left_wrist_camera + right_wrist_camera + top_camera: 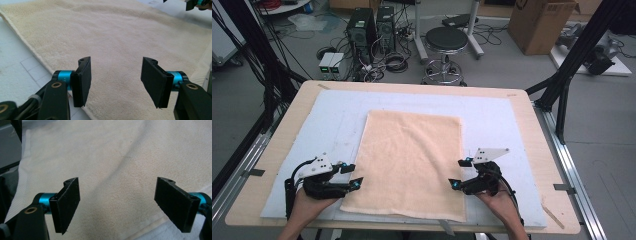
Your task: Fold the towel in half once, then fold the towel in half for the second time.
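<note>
A cream towel [409, 162] lies spread flat on the white mat [492, 112], near the worktop's [537, 150] front edge. We hold the left gripper [354, 176] and right gripper [458, 173] at its two long sides, fingers [82, 80] apart and empty, likely placed to grasp both edges for folding; the cloth sits just beyond them.
</note>
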### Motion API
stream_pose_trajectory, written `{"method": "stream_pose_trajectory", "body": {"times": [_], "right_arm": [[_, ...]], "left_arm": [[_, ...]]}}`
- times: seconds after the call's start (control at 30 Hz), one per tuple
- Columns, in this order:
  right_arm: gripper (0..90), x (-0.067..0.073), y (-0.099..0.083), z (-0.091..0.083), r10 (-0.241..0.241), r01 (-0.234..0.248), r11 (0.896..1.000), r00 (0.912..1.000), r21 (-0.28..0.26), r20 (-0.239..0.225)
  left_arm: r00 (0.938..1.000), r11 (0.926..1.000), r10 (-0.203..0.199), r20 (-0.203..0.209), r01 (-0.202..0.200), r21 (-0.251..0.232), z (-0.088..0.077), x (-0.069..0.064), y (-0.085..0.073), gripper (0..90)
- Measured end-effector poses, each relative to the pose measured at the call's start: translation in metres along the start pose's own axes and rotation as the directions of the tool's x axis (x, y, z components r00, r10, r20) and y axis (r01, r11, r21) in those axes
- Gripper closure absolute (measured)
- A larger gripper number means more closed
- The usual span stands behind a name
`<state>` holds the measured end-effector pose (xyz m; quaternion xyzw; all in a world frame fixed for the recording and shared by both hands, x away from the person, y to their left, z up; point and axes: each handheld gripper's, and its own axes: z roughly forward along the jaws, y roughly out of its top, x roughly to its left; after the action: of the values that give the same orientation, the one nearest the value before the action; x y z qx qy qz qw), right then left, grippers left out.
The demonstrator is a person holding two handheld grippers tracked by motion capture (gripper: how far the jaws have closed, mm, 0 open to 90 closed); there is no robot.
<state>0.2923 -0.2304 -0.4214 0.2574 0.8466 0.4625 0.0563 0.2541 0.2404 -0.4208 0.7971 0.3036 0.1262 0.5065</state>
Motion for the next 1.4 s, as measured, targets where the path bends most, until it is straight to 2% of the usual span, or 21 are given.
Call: {"method": "stream_pose_trajectory", "body": {"times": [0.13, 0.33, 0.63, 0.73, 0.8, 0.9, 1.1, 1.23, 1.33, 1.4], "right_arm": [[20.0, 0.001, 0.0, 0.002, -0.011, 0.011, 1.0, 0.9999, 0.002, -0.004], [19.8, 0.001, 0.001, 0.0, 0.003, -0.003, 1.0, 1.0, -0.002, -0.003], [19.0, -0.002, 0.001, 0.001, -0.001, 0.001, 1.0, 1.0, -0.002, 0.004], [19.0, -0.004, 0.001, 0.001, 0.007, -0.007, 1.0, 0.9999, -0.005, 0.008], [18.8, -0.007, 0.002, 0.0, 0.007, -0.007, 1.0, 0.9999, -0.012, 0.01], [18.5, -0.011, 0.002, -0.003, 0.029, -0.028, 0.999, 0.9995, -0.023, 0.011], [18.0, -0.021, 0.007, -0.008, 0.049, -0.047, 0.998, 0.9979, -0.033, 0.042], [16.8, -0.031, 0.013, -0.01, 0.061, -0.059, 0.998, 0.9961, -0.037, 0.065], [16.9, -0.039, 0.018, -0.008, 0.064, -0.063, 0.998, 0.9939, -0.013, 0.09], [17.4, -0.045, 0.023, -0.005, 0.07, -0.069, 0.998, 0.9926, -0.006, 0.099]], "left_arm": [[1.0, 1.0, 0.003, -0.001, -0.003, 0.001, 0.0, 0.0, 0.0, 41.5], [1.0, 1.0, -0.002, -0.006, 0.001, -0.005, 0.0, 0.002, -0.001, 41.4], [0.9998, 1.0, 0.002, -0.019, -0.002, 0.002, 0.002, 0.006, -0.001, 41.4], [0.9998, 0.9999, -0.009, -0.017, 0.009, 0.004, 0.001, 0.007, 0.0, 41.4], [0.9995, 0.9995, -0.032, 0.005, 0.032, 0.007, 0.0, 0.008, 0.001, 41.3], [0.9993, 0.9993, -0.038, -0.007, 0.038, -0.001, -0.002, 0.009, 0.002, 39.6], [0.9983, 0.9984, -0.051, -0.027, 0.05, -0.025, 0.001, 0.022, 0.016, 39.8], [0.9981, 0.9987, -0.05, -0.036, 0.05, -0.015, 0.009, 0.033, 0.029, 39.8], [0.9977, 0.9987, -0.051, -0.045, 0.051, -0.006, 0.018, 0.042, 0.038, 40.4], [0.9968, 0.9977, -0.067, -0.043, 0.066, -0.014, 0.025, 0.048, 0.043, 41.2]]}}
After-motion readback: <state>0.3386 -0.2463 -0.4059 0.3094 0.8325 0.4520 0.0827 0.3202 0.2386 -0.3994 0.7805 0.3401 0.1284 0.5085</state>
